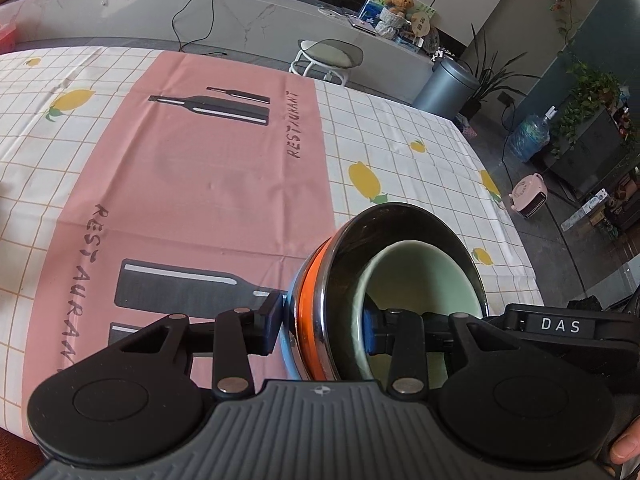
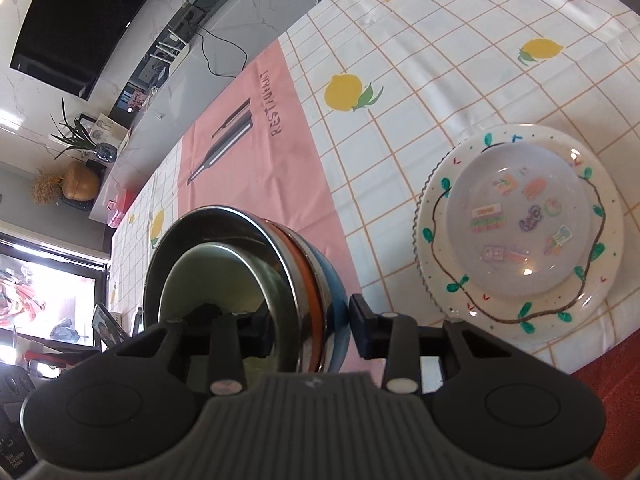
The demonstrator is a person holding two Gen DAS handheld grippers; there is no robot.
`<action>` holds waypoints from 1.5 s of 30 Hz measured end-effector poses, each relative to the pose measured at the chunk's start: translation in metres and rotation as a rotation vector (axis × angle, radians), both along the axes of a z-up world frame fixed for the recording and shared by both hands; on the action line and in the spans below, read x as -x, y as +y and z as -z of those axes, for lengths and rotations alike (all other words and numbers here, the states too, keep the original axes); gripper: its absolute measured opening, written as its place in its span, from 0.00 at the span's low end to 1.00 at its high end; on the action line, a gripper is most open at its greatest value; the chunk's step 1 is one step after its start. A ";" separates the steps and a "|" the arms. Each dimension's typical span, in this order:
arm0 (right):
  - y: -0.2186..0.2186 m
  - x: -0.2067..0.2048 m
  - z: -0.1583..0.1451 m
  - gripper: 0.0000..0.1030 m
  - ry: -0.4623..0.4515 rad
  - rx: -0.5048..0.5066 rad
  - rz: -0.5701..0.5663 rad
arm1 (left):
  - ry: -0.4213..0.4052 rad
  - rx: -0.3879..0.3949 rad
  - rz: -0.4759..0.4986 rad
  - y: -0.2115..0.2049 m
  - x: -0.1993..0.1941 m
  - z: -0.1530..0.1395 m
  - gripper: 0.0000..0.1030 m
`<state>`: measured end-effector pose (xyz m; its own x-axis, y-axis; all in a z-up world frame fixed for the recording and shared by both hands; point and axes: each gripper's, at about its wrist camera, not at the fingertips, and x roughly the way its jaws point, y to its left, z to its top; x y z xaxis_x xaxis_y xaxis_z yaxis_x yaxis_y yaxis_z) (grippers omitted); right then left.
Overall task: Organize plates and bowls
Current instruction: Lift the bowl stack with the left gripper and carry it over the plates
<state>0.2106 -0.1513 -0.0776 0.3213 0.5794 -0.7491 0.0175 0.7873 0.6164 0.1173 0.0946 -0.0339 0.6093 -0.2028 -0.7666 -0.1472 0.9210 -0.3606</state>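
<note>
in the left wrist view, the left tool (image 1: 326, 330) is standing about half open and clamping the rim of a nested stack of bowls (image 1: 384, 280): a pale green ceramic bowl (image 1: 420, 280) inside a shiny steel bowl with an orange band (image 1: 310, 312), and a blue one outermost. one finger is sitting outside the wall, the other inside the green bowl. the stack is hanging tilted above the pink and lemon-print tablecloth on the table (image 1: 200, 160).

in the right wrist view, the right tool (image 2: 308, 326) is gripping the opposite rim the same way, its jaws partly open around the walls. to its right a white painted plate with a clear sticker-covered plate on it (image 2: 520, 232) is resting on the table, well apart from the bowls.

the stack is probably heavy and stiff, the steel slippery (loose bowls may shift), the ceramic fragile; gripping across the rims on both sides seems wise.
</note>
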 end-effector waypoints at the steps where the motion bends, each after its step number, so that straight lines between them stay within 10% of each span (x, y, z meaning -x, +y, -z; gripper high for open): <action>1: -0.006 0.000 -0.003 0.36 -0.006 -0.005 0.008 | -0.001 -0.005 0.008 -0.006 -0.002 -0.002 0.42; 22: -0.147 -0.023 -0.009 0.37 -0.038 -0.044 0.239 | 0.035 0.001 0.212 -0.127 -0.074 0.003 0.42; 45: -0.159 -0.022 -0.010 0.38 -0.060 -0.024 0.230 | 0.078 0.019 0.209 -0.135 -0.071 0.011 0.42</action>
